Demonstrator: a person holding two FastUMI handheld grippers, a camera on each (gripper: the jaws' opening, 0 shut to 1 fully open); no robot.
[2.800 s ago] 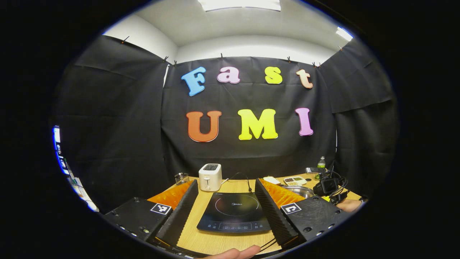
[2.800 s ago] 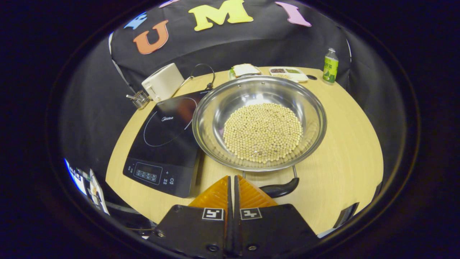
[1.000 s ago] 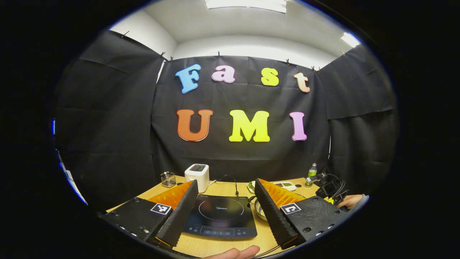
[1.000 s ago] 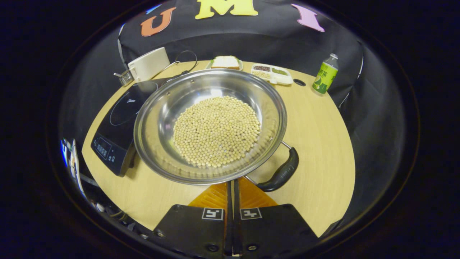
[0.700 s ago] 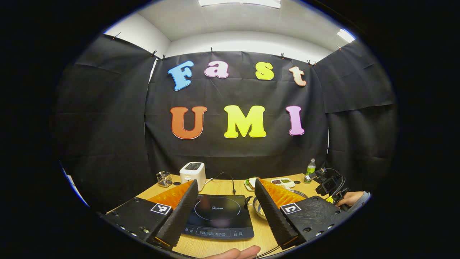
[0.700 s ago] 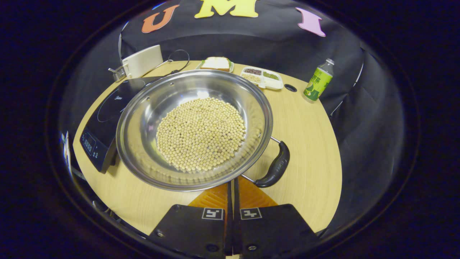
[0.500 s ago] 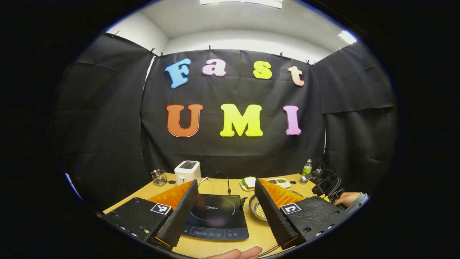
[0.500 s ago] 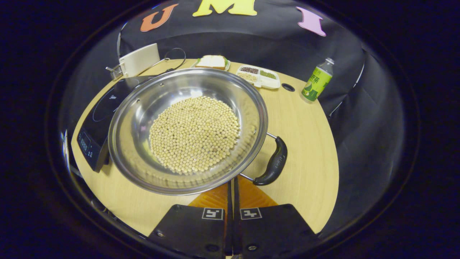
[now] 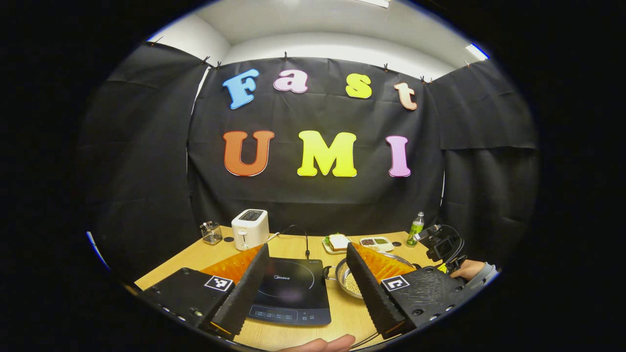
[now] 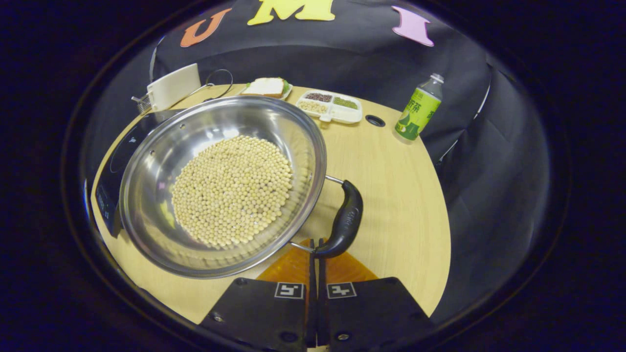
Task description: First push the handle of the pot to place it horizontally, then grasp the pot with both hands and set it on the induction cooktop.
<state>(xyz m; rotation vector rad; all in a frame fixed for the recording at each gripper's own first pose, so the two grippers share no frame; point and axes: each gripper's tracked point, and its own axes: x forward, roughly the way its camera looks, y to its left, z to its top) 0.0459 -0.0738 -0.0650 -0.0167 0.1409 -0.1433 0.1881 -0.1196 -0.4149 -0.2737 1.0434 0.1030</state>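
Pot [image 10: 222, 186] full of beans sits just ahead-left of my closed right gripper [image 10: 315, 254], whose tips touch its handle [image 10: 345, 220]. Left gripper [image 9: 305, 283] gapes empty. I judge it heavy, slick; take both handles.

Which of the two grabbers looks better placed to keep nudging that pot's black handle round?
The right gripper: its closed fingertips sit right at the pot handle. The left gripper is open, facing the induction cooktop, away from that handle.
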